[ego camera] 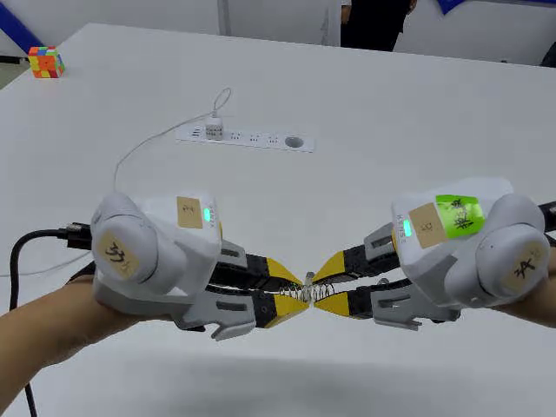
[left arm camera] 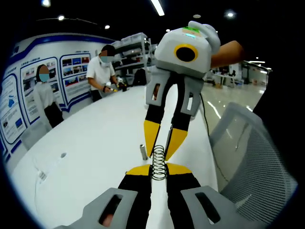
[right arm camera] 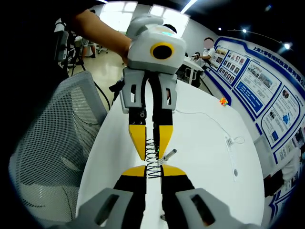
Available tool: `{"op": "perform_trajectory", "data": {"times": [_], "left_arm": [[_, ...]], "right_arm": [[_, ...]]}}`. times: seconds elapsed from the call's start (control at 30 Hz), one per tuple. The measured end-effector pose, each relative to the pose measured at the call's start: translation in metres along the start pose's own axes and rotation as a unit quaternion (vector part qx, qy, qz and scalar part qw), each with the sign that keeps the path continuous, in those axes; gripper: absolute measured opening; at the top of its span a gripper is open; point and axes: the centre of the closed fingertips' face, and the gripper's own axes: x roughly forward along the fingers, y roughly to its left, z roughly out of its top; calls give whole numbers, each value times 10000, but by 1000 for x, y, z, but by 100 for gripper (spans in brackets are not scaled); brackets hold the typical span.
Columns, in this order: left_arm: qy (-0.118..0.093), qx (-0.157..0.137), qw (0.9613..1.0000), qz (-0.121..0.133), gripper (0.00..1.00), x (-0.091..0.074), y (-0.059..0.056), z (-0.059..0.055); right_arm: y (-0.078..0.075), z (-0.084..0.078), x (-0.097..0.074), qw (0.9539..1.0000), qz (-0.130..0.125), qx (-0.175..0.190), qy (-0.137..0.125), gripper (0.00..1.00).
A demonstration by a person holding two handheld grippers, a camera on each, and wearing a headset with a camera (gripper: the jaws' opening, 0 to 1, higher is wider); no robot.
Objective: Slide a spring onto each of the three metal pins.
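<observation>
Well short of the power strip (ego camera: 246, 136), on the person's side, the spring (ego camera: 302, 294) hangs above the white table (ego camera: 373, 95). The left gripper (ego camera: 287, 294) pinches one end and the right gripper (ego camera: 320, 291) the other. A metal pin (left arm camera: 143, 151) stands just beside the spring, on the strip's side.

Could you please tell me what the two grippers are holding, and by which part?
One spring, held between them: the left gripper pinches one end and the right gripper pinches the other end.
</observation>
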Motion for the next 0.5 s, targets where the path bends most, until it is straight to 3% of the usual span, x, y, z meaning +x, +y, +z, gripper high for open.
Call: {"op": "perform_trajectory", "data": {"times": [0.3,0.5], "left_arm": [[-42,-8,10000,-51,10,-3,-1,3],[-25,170,9999,8,10,-5,0,6]], "right_arm": [[-2,-4,0,9997,65,204,-90,13],[-3,-4,-1,9989,120,410,-197,12]]}}
